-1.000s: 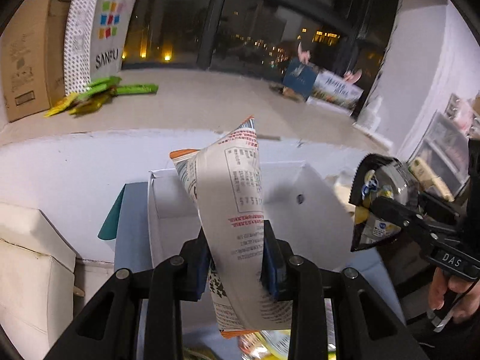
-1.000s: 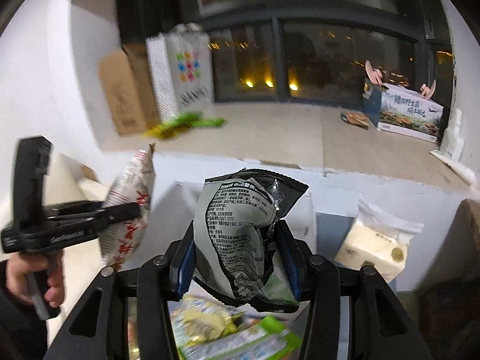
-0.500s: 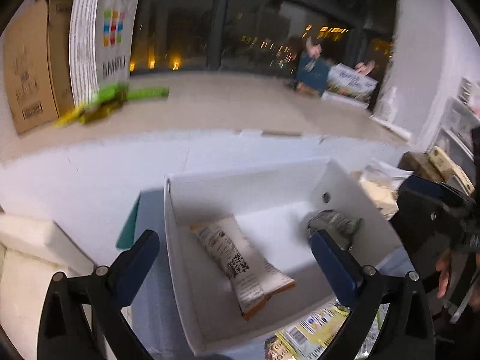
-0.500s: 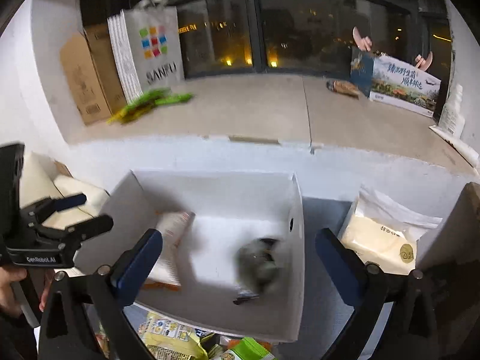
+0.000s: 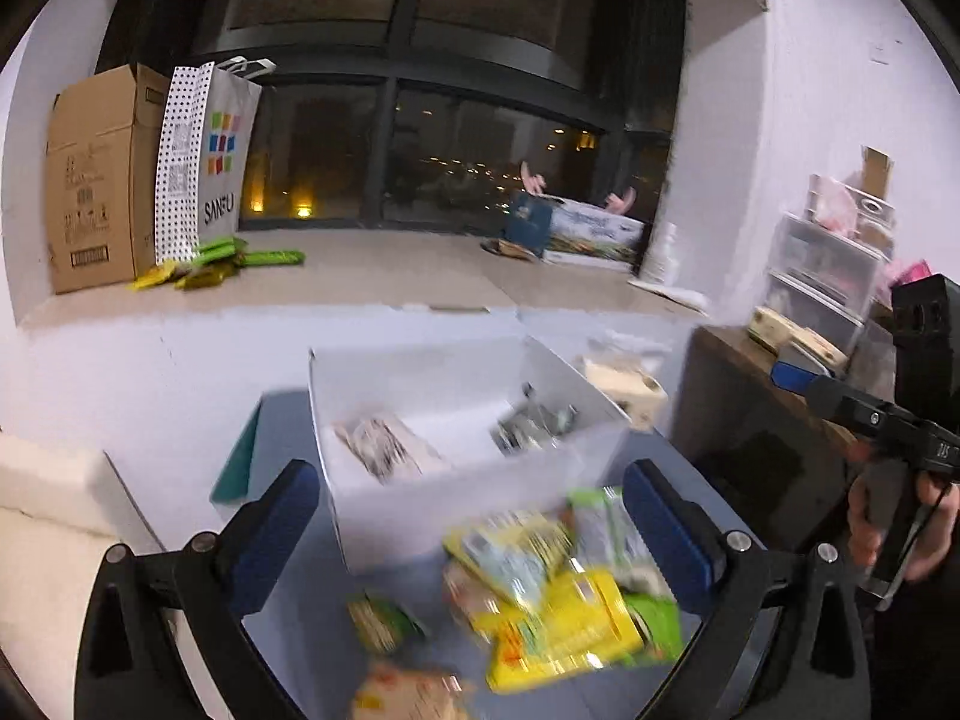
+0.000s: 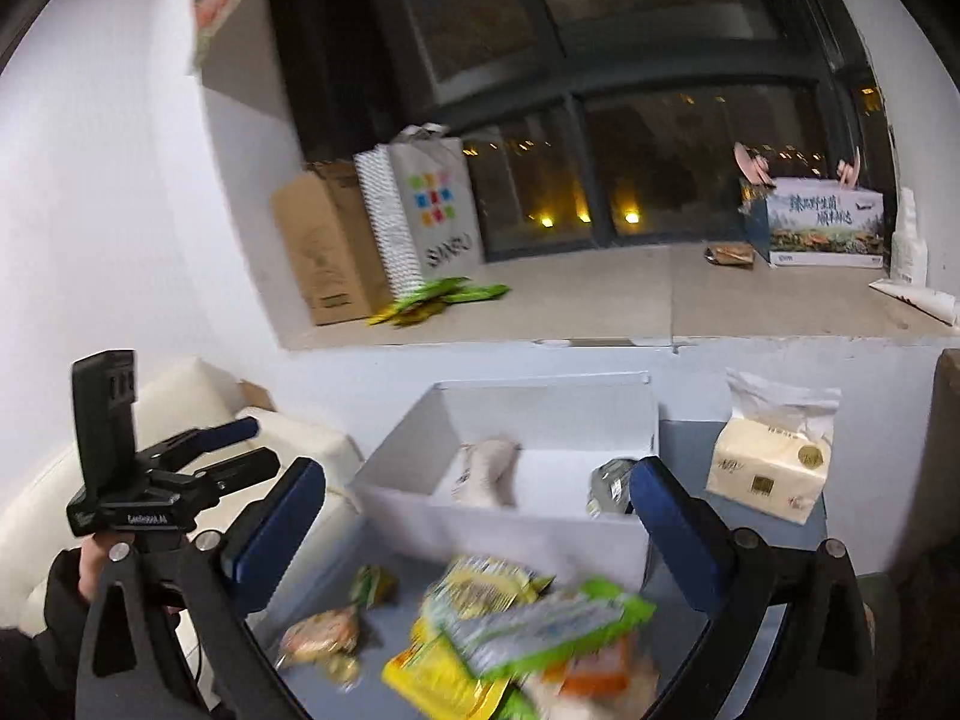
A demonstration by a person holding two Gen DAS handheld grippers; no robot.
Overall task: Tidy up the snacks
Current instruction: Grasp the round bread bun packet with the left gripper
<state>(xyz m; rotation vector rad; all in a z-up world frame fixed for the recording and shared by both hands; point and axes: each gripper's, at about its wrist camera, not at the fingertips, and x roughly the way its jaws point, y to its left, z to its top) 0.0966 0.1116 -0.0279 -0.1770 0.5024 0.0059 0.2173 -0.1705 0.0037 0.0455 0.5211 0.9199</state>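
A white open box stands on the grey table. Inside lie a white-and-orange snack bag on the left and a dark crumpled bag on the right. A blurred pile of yellow and green snack packets lies on the table in front of the box. My left gripper is open and empty above the pile; it also shows in the right wrist view. My right gripper is open and empty; it also shows in the left wrist view.
A tissue pack sits right of the box. A teal sheet lies left of it. On the window ledge stand a cardboard box, a SANFU bag, green packets and a printed carton. Drawers stand at right.
Both grippers opened and dropped their bags into the white box, then pulled back and up. The snack pile in front of the box has come into view.
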